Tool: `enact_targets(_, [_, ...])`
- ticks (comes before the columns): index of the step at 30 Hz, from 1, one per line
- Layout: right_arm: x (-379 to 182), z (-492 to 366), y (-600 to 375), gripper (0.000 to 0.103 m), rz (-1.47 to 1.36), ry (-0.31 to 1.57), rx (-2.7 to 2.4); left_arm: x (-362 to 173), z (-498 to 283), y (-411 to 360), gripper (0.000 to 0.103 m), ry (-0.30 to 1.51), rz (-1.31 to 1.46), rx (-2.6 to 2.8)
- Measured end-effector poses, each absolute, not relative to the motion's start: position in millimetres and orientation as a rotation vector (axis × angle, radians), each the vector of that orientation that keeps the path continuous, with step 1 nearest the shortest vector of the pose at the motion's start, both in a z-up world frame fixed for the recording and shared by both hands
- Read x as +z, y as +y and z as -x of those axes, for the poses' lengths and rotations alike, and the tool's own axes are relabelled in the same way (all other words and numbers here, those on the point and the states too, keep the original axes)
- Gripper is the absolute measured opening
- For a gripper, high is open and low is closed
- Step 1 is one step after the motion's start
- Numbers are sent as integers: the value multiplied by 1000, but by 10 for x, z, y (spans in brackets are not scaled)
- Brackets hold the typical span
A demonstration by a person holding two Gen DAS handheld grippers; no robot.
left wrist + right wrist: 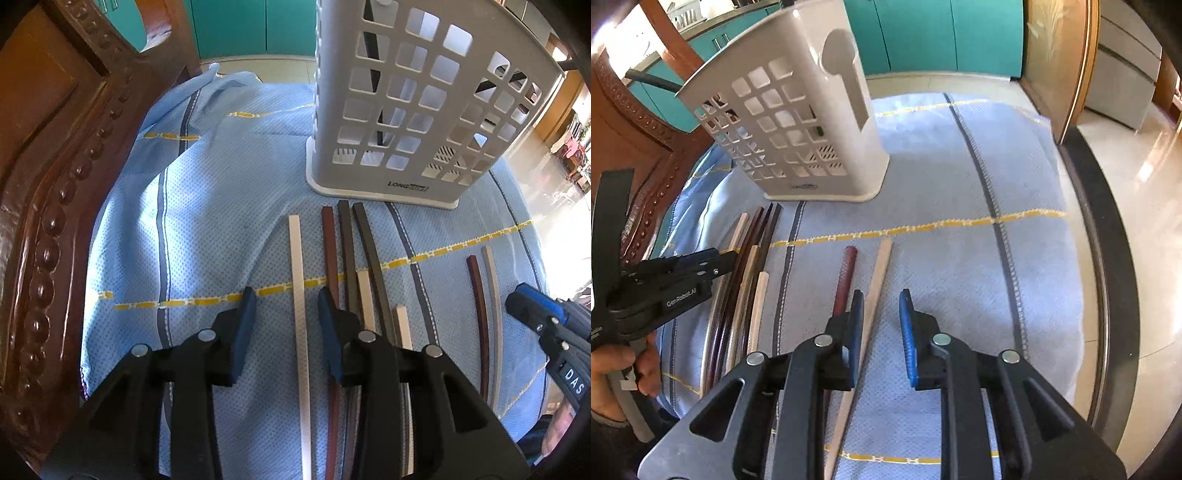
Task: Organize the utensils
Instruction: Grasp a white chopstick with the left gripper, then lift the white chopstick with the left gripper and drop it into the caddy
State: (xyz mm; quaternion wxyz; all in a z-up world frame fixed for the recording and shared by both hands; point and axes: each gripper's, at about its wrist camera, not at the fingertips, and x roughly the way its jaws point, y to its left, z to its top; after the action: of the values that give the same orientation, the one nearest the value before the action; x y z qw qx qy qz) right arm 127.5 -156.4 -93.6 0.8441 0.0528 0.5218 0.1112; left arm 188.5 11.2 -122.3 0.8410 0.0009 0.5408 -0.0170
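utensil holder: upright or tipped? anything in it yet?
Upright: the white holder stands on its base on the blue cloth. Not empty: dark sticks show through the lattice. Count: cannot tell.

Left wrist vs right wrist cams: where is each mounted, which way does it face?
Left wrist: on the left tool, facing forward over its open fingers at the white chopstick, the holder beyond; the right tool at the right edge.
Right wrist: on the right tool, fingers open, above the tan chopstick; the left tool and a hand at left.
Shared: holder, blue cloth, chopsticks.
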Motion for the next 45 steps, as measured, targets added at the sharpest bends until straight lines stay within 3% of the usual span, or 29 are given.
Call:
enact_targets(30, [-1002,-1320,-1269,24,42,1059,164,-1218,-1916,33,40,1119,-42,-37])
enact_targets(33, [-998,-1330,-1310,22,4,1055,156,-1221,-1915,76,33,1121,1,-38])
enact_targets(35, [-1000,-1349,-1343,10,-11,1053,146,-1220,-1904,84,22,1113,-4,-26])
enact_targets(37, [-1001,-1359,-1393,10,-48,1052,155,-1219,-1898,95,8,1110,6,-29])
enact_targets(45, [-539,-1146,-1490,7,-77,875,190,-815,-1740,232,7,978,33,-16])
